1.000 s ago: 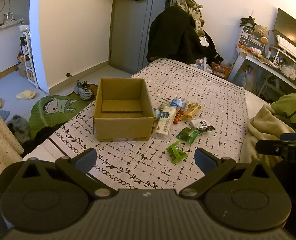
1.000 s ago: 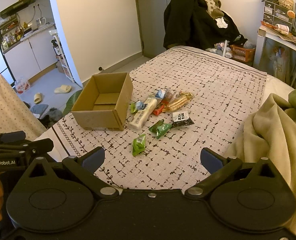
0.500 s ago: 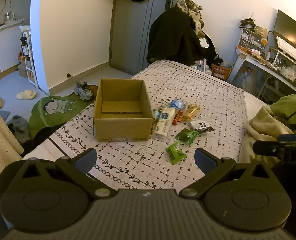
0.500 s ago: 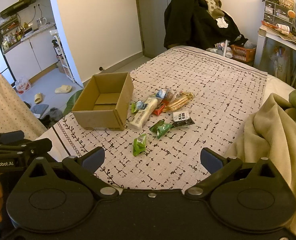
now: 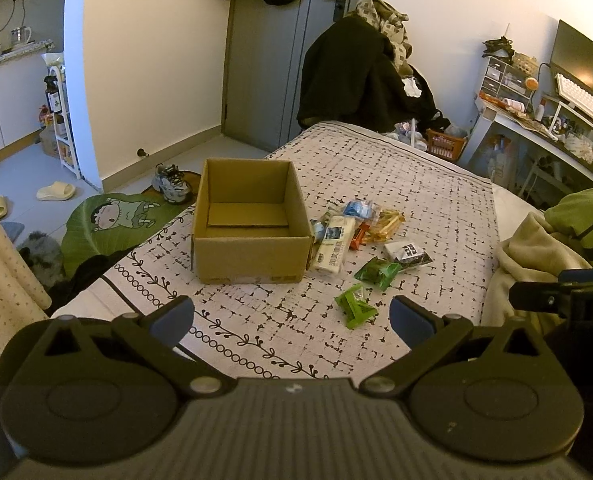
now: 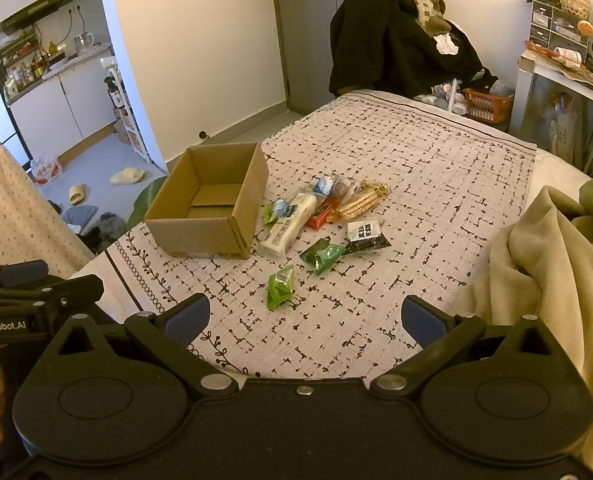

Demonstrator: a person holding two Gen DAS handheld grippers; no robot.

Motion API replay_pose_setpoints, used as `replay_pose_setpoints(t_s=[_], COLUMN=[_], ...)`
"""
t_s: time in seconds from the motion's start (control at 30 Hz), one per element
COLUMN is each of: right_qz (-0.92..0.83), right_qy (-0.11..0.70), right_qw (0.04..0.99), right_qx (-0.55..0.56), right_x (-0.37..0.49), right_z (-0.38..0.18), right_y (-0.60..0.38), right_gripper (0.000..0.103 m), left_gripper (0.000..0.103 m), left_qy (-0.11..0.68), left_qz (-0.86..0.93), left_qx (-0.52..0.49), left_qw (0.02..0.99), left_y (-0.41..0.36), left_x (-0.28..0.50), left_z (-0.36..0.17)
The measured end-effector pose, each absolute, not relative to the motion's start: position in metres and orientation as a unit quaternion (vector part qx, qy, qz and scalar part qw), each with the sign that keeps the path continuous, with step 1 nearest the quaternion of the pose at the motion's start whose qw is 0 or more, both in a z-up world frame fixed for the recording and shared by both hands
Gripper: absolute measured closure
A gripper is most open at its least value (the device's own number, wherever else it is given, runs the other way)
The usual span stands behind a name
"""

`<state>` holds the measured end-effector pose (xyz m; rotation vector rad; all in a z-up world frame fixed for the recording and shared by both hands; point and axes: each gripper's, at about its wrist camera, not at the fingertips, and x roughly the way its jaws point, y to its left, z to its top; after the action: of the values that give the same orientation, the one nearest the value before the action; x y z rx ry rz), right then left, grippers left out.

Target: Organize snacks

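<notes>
- Holding both claws wide apart and empty, we hover the left gripper (image 5: 292,316) and the right gripper (image 6: 304,318) above the near edge of the bed (image 5: 416,184), gripping nothing.
- Just beyond the fingers lies the nearest snack, a bright green packet (image 6: 280,287), alone toward the near edge.
- Further in sit a darker green packet (image 6: 323,255) and a black-and-white packet (image 6: 366,236), then a long white bar (image 6: 286,230) right beside the cardboard box (image 5: 252,256).
- Behind these we see an orange packet (image 6: 320,216), a bag of golden sticks (image 6: 362,202) and a few small wrappers in one loose pile.
- The box stands open near the bed's left edge; only its bottom flaps show inside.
- We judge the task barely begun: every visible snack is still outside, so all remain to be packed.
</notes>
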<state>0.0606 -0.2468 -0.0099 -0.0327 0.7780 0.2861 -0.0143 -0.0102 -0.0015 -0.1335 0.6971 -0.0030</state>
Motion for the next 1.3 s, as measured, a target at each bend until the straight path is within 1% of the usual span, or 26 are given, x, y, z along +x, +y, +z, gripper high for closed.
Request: replay_pose_setpoints(t_s=[0.47,0.93,1.03,1.23,1.27,1.3], right_qz=[0.147,0.111,0.102,0.101,0.102,0.103], right_qy=[0.390,0.406,0.410,0.434,0.439,0.445], right_qw=[0.909,0.906,0.905,0.893,0.890,0.887], right_qx=[0.007,0.037,0.048,0.065,0.067,0.068], right_x=[0.076,0.124,0.137,0.166,0.170,0.175], right_z=[-0.001,-0.008,-0.013,-0.028,-0.031,-0.033], right_y=[-0.247,-0.247,-0.249,-0.250,-0.249,-0.249], right_gripper=[0.000,0.000,0.001,0.011,0.017,0.019], left_gripper=[0.000,0.000,0.002,0.002,0.002,0.002], left_qy=[0.352,0.374,0.378,0.388,0.391,0.394], left_qz=[-0.005,-0.011,-0.015,-0.020,-0.019,-0.018], left_qx=[-0.071,-0.110,-0.114,-0.126,-0.127,-0.129], left_qw=[0.933,0.921,0.919,0.913,0.912,0.910], left_y=[-0.010,-0.014,-0.019,-0.028,-0.030,-0.031], left_x=[-0.005,0.030,0.039,0.060,0.063,0.067], left_z=[-0.011,-0.037,-0.043,-0.054,-0.056,-0.058])
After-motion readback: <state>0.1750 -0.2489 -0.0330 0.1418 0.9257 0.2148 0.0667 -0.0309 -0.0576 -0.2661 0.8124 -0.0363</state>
